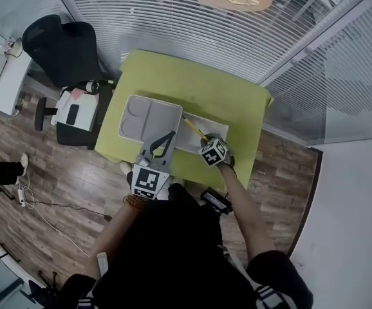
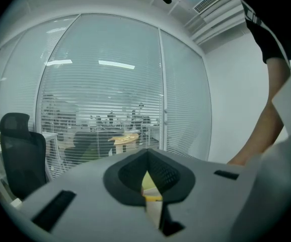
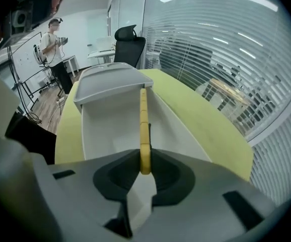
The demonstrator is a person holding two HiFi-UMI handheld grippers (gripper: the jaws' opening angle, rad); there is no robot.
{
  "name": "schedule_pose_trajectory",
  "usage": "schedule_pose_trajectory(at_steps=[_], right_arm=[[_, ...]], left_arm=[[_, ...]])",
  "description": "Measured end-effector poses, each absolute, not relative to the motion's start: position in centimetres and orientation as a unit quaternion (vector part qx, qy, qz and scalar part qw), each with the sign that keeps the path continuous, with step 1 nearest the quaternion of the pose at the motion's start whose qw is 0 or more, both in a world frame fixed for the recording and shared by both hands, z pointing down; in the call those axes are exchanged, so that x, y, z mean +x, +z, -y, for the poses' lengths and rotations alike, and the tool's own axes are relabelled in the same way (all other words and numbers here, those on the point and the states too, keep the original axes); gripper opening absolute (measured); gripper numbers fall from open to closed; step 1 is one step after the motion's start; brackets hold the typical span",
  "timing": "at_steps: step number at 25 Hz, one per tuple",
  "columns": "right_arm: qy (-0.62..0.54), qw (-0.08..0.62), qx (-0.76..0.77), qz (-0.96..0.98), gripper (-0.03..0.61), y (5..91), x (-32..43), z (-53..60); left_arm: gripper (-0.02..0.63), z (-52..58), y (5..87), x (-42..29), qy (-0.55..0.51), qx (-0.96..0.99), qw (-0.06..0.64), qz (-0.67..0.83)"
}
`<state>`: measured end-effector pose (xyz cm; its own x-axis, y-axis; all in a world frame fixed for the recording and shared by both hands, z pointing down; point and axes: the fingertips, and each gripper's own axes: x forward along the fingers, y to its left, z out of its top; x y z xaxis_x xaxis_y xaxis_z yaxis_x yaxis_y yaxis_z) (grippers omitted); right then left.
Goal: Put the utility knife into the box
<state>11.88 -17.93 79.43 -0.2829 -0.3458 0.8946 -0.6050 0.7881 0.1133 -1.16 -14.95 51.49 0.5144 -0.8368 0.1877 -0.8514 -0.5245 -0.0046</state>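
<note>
Right claw is pinched on the tail end of the yellow knife, which sticks out ahead of it over the open white box on the green table. A grey lid sits at the box's far end. Left claw is all but closed with nothing in it. That grip looks thin to me: held by one end, the knife could swing as it lowers, catch the box wall and land on the table instead.

Slim yellow utility knife, its near end clamped between the right gripper's jaws, points lengthwise over the open white box, along the box's middle.
</note>
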Motion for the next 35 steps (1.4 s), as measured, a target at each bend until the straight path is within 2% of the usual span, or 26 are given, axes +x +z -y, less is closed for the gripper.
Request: schedule_pose_trajectory(at_steps=[21,29,35], right_arm=[[0.159,0.581,0.267,0.752,0.064,82.1,11.6,18.2],[0.148,0.562,0.275,0.766,0.079,80.9,10.8,18.1],[0.143,0.516,0.299,0.789,0.089,77.2,11.3,19.0]], left_arm=[[0.009,13.3,50.8,-3.9,0.069,0.859,0.036,0.507],[0.009,13.0,51.0,-4.7,0.069,0.860,0.039,0.505],[0.009,13.7,50.4,-4.0,0.062,0.865,0.031,0.498]])
